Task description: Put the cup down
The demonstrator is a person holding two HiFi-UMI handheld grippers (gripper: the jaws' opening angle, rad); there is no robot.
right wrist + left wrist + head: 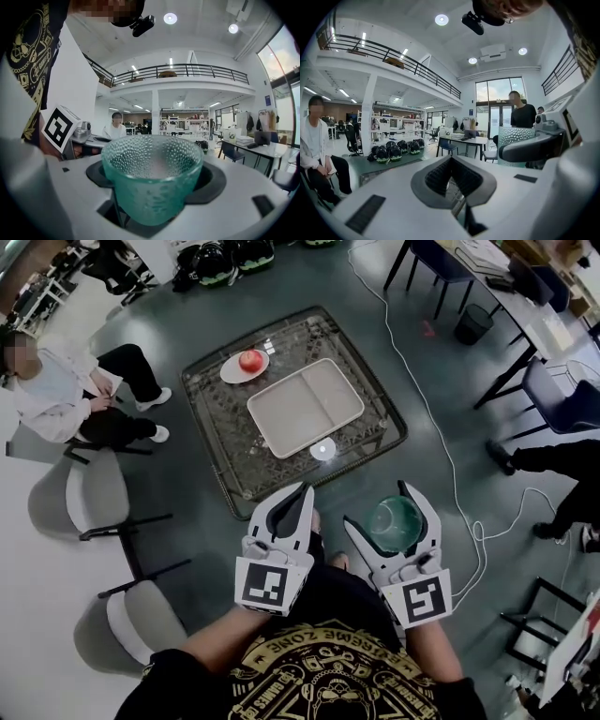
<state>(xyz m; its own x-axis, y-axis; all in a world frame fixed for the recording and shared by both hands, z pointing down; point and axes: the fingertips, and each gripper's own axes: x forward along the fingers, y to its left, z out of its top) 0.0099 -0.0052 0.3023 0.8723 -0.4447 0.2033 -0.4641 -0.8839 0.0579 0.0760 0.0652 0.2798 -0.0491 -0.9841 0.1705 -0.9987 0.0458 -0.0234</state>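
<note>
Head view, cup: a green dimpled glass cup [396, 527] stands upright in the right tongs [389, 510]. It is in the air at 5 o'clock of the bench [223, 442], not yet over it.
Head view, left tongs: the left tongs [302, 498] hang just beside the cup at its 9 o'clock, tips together and carrying nothing.
Head view, bench: the glass top bears a divided white tray [281, 416] and a plate [231, 372] with a red apple [251, 360] at the tray's 10 o'clock. A small pale disc [322, 449] lies at the tray's 6 o'clock; I cannot tell what it is.
Left gripper view: the pads meet around an empty hollow. The cup [514, 139] shows at 3 o'clock, clasped by the other tongs.
Right gripper view: both pads press the lower wall of the cup [152, 180]. Its rim is level above them and it looks empty.
Landing spot: bare glass along the bench's 5 to 6 o'clock edge seems the nearest free place, clear of the tray.
Doing it well: carry the cup toward 12 o'clock without tipping it, then lower it straight until the base sits flat. Go slowly at the last, since glass meets glass.
Release: open the right tongs only once the bench bears the cup. Then draw back along the jaws' line so no pad drags the wall.
Risk: letting go early or tilted could topple the cup or knock it off the near edge.
</note>
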